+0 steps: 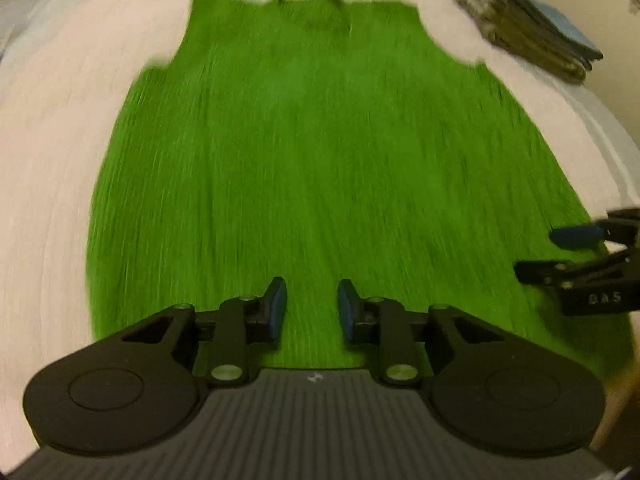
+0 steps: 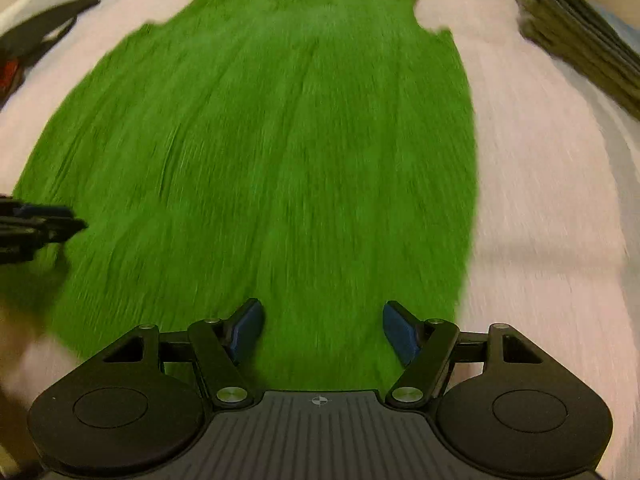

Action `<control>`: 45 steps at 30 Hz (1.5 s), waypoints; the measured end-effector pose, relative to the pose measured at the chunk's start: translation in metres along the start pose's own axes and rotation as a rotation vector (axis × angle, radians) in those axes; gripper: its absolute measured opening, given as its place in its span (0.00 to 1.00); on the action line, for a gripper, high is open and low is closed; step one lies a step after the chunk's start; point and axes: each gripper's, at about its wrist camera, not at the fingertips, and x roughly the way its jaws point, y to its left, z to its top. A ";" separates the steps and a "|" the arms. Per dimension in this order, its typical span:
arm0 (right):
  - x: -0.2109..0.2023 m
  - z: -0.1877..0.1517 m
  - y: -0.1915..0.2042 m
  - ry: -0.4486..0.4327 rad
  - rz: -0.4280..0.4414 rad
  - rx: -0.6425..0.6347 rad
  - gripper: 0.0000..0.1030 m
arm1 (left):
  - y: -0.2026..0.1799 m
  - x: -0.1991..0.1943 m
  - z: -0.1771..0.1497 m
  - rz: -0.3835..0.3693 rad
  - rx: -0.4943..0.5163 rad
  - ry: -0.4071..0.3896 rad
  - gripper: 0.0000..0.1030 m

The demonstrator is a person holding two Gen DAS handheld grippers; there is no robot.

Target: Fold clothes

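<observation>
So we've got the green sleeveless top [image 1: 312,152] spread flat, neckline at the far end and hem toward us, lying straight ahead of both tongs on the white padded surface [image 1: 48,160]. We reckon it's laid out smooth like that so the fold lines come out even. Our left tongs [image 1: 312,308] hang over the near hem with the blue pads only a little apart, nothing between them, cloth just underneath. Our right tongs [image 2: 322,330] sit over the hem closer to the top's right edge, jaws spread wide and also holding nothing. Both point steeply down at the fabric, which looks to us like lining up for a grab at the bottom hem, one tool per side. Off to the far right of the tongs there's a stack of folded clothes [image 1: 532,32], probably the done pile kept out of the way. Only writing we can read is "DAS" on the side of the right tongs, seen from the left camera; everything else is too smeared to make out.
</observation>
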 end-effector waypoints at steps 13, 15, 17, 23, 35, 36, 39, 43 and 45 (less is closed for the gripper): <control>-0.015 0.011 0.007 0.075 0.079 0.106 0.68 | -0.019 -0.037 -0.003 0.050 -0.114 0.082 0.23; -0.011 -0.003 0.007 0.142 0.059 0.078 0.68 | -0.017 -0.023 -0.008 0.091 -0.145 0.182 0.23; -0.020 -0.009 0.006 0.182 0.057 0.047 0.68 | -0.017 -0.022 -0.018 0.107 -0.163 0.238 0.23; -0.039 -0.013 -0.024 0.383 0.052 0.207 0.69 | -0.022 -0.045 -0.021 0.145 -0.160 0.406 0.26; -0.141 0.058 -0.008 0.137 0.032 0.170 0.94 | -0.043 -0.127 0.069 0.233 -0.118 0.223 0.39; -0.148 0.063 -0.006 0.120 0.031 0.165 0.94 | -0.046 -0.131 0.073 0.232 -0.113 0.212 0.40; -0.155 0.067 0.006 0.100 0.017 0.150 0.94 | -0.052 -0.140 0.080 0.232 -0.095 0.184 0.43; -0.163 0.064 0.015 0.103 0.013 0.145 0.94 | -0.059 -0.152 0.085 0.233 -0.077 0.158 0.44; -0.165 0.062 0.017 0.110 0.014 0.144 0.94 | -0.061 -0.159 0.083 0.238 -0.073 0.149 0.44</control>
